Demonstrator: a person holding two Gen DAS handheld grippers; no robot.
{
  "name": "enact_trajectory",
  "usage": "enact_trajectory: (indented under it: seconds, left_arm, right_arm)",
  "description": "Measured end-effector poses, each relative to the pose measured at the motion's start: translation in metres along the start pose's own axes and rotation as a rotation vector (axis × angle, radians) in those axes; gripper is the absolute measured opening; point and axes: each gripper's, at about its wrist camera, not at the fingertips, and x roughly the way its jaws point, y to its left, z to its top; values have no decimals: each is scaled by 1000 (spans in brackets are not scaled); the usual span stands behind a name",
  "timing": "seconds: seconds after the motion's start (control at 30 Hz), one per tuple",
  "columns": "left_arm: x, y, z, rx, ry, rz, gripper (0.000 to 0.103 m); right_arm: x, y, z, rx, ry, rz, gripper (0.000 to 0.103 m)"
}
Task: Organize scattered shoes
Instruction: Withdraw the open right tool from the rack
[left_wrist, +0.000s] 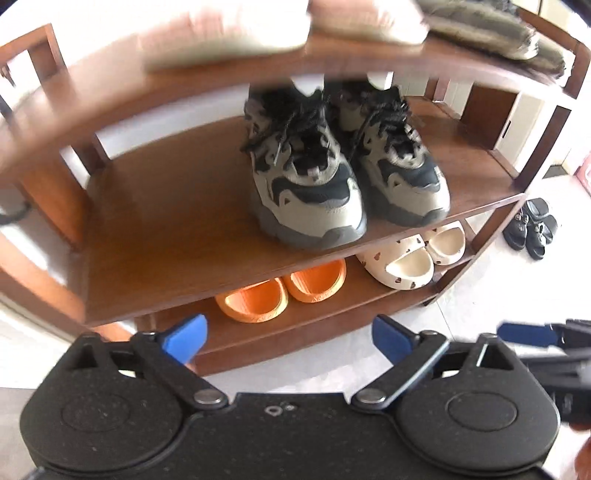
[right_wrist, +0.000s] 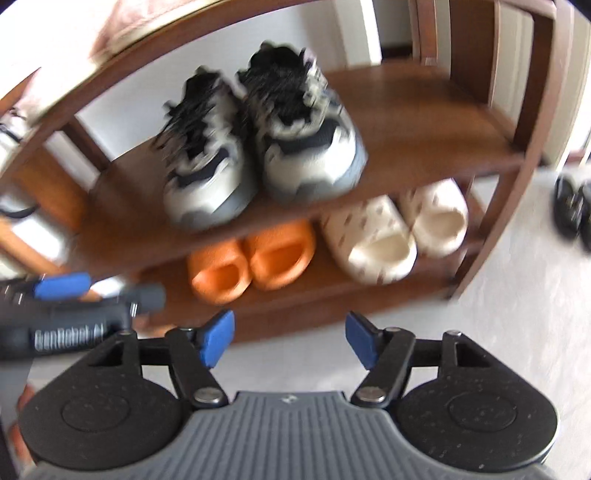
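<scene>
Wooden rack, four pairs shelved

Brown rack (left_wrist: 177, 236), three shelves. Two sneakers (left_wrist: 347, 177) on the middle shelf; two orange slippers (left_wrist: 280, 291) and two cream slippers (left_wrist: 413, 258) below; blurred shoes on top. Two black sandals (left_wrist: 532, 229) on pale floor, right. Left hand-held gripper (left_wrist: 290, 338) and right hand-held gripper (right_wrist: 290, 339) both spread, empty, near the rack front, below the sneakers.

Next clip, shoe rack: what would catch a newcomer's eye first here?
The chunky grey-and-black sneakers stand paired on the wooden rack's middle shelf, dead centre. Below them on the bottom shelf sit orange slides on the left and cream patterned slides on the right. A pair of black sandals lies on the floor right of the rack, and both blue-tipped tongs, left and right, stand open and empty.
</scene>
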Motion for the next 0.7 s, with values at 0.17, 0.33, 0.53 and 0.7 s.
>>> enact_trajectory:
  seconds: [0.17, 0.33, 0.53, 0.7]
  left_arm:
    - [-60, -5, 25, -39, -36, 18, 101]
    - [-109, -11, 51, -103, -116, 35, 103]
    - [-155, -16, 69, -147, -192, 66, 103]
    - [-183, -14, 73, -192, -221, 90, 103]
  right_arm:
    - [-50, 12, 9, -25, 16, 31, 74]
    - [-100, 24, 33, -71, -41, 57, 77]
    - [-145, 38, 56, -145, -107, 84, 78]
    - [-166, 42, 55, -149, -96, 96, 78]
